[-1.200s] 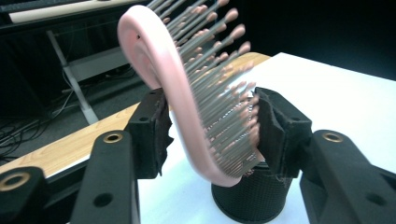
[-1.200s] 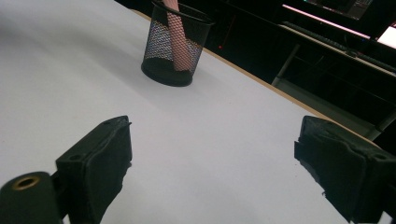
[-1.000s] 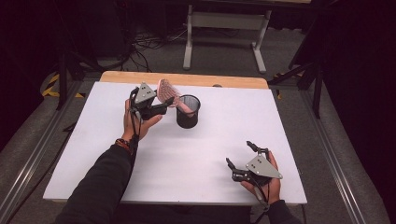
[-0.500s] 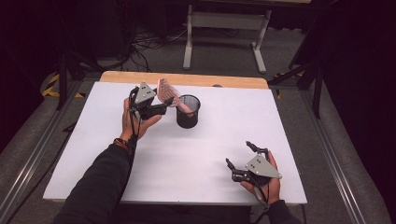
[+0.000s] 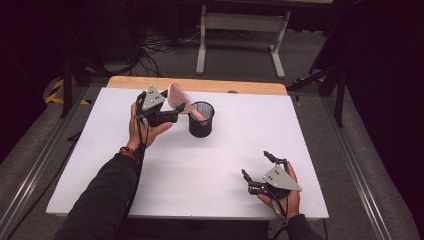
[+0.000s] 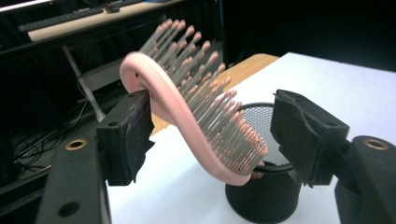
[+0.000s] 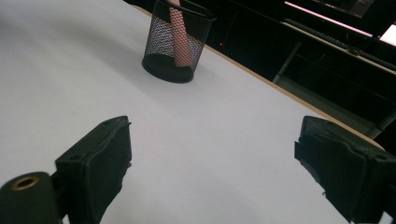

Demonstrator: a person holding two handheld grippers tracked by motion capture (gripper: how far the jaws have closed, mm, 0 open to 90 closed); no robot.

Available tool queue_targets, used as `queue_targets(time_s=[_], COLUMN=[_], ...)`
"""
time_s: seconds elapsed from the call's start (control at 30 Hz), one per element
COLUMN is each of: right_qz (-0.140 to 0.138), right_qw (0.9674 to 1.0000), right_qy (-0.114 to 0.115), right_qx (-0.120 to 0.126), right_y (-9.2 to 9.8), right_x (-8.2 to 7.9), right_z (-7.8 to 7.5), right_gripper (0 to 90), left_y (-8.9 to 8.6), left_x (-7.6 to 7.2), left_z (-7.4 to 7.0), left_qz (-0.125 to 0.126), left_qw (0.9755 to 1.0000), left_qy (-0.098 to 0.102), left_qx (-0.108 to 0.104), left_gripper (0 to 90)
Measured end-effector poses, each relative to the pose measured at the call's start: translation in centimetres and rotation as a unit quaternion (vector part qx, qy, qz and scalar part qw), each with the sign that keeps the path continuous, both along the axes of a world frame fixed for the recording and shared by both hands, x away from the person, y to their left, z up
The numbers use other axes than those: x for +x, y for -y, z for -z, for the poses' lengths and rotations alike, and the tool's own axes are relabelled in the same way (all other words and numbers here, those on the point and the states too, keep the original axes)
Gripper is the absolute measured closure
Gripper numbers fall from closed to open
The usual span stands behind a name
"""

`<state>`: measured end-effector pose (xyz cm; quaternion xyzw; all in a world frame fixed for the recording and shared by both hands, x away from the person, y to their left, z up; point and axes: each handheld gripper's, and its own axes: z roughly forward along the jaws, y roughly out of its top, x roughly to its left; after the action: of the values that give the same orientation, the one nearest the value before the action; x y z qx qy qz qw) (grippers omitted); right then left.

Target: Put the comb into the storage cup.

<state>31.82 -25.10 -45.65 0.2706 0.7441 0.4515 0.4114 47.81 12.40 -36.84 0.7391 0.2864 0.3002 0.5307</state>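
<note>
A pink hairbrush [image 5: 176,96] stands tilted with its handle down in a black mesh cup [image 5: 201,120] at the far middle of the white table [image 5: 200,175]. My left gripper [image 5: 176,112] is at the brush head, left of the cup. In the left gripper view the brush [image 6: 187,112] leans between the wide-apart jaws of this gripper [image 6: 212,126]: the left pad sits against its back and the right pad stands clear of the bristles, above the cup [image 6: 266,196]. My right gripper [image 5: 256,164] rests open near the front right. Its view [image 7: 212,149] faces the cup [image 7: 175,42].
A wooden strip [image 5: 200,85] runs along the table's far edge. Beyond it, a white metal stand [image 5: 240,22] and cables lie on the floor. Bare white surface stretches between the cup and the right gripper.
</note>
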Motion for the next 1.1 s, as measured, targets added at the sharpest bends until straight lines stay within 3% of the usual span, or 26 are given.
queue_targets(time_s=[0.3, 0.47, 0.63, 0.97, 1.1], right_qz=[-0.001, -0.002, -0.002, -0.001, 0.000], right_qw=[1.0000, 1.0000, 1.0000, 1.0000, 1.0000], right_qy=[-0.003, -0.003, -0.001, -0.001, 0.001], right_qx=[-0.001, -0.001, -0.001, -0.002, 0.000], right_y=[-0.03, -0.04, -0.04, 0.00, 0.03], right_x=[0.05, 0.07, 0.04, 0.05, 0.01], right_z=[0.06, 0.07, 0.06, 0.05, 0.01], right_gripper=[10.8, 10.7, 10.6, 10.4, 10.4], left_y=[-0.19, -0.33, -0.14, -0.22, -0.48], left_x=[0.07, 0.30, 0.30, 0.09, -0.01], left_z=[-0.28, -0.27, -0.36, -0.61, -0.75], left_qz=[-0.005, 0.008, 0.007, 0.003, 0.002], left_qw=[1.0000, 0.9999, 1.0000, 1.0000, 0.9999], left_qy=[0.001, -0.006, -0.003, 0.004, 0.011], left_qx=[-0.003, -0.007, -0.004, 0.006, 0.000], left_gripper=[21.6, 14.0, 6.8, 4.5, 5.2])
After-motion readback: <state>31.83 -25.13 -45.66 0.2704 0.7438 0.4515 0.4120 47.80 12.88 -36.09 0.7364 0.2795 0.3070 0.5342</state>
